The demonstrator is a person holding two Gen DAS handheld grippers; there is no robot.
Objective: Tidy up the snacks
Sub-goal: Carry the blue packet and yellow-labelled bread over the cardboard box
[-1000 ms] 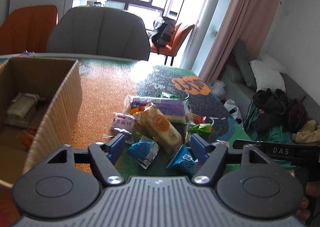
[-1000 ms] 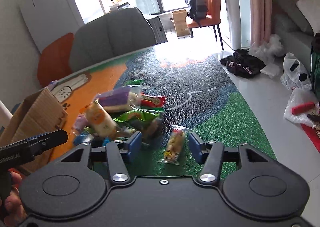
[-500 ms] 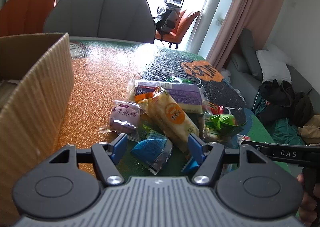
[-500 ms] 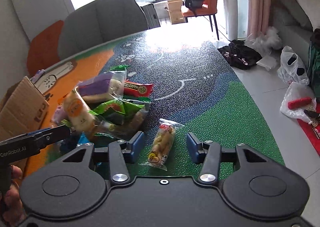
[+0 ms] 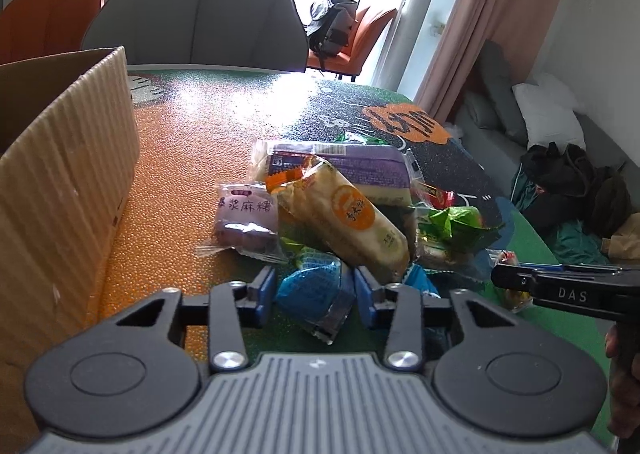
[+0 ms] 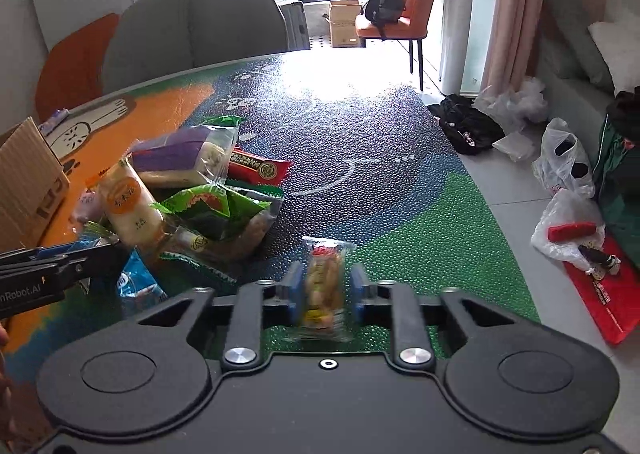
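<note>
A pile of snack packets lies on the patterned table (image 5: 192,142). My left gripper (image 5: 314,292) has its blue fingers on both sides of a blue packet (image 5: 316,294), nearly closed on it. Behind it lie a long cream cake packet (image 5: 344,218), a purple mochi packet (image 5: 246,220) and a purple-and-white packet (image 5: 360,170). My right gripper (image 6: 326,288) has its fingers narrowed around a clear packet of yellow snacks (image 6: 324,282) lying apart from the pile. A cardboard box (image 5: 60,182) stands at the left.
A green packet (image 6: 212,210) and a red bar (image 6: 258,170) lie in the pile. Grey chair (image 5: 196,18) and orange chair (image 5: 48,18) stand behind the table. The table edge falls off at right, with bags (image 6: 568,162) on the floor.
Both grippers have moved forward and down to the table and narrowed: the left around the blue packet, the right around the clear yellow snack packet. The box's inside has gone out of view.
</note>
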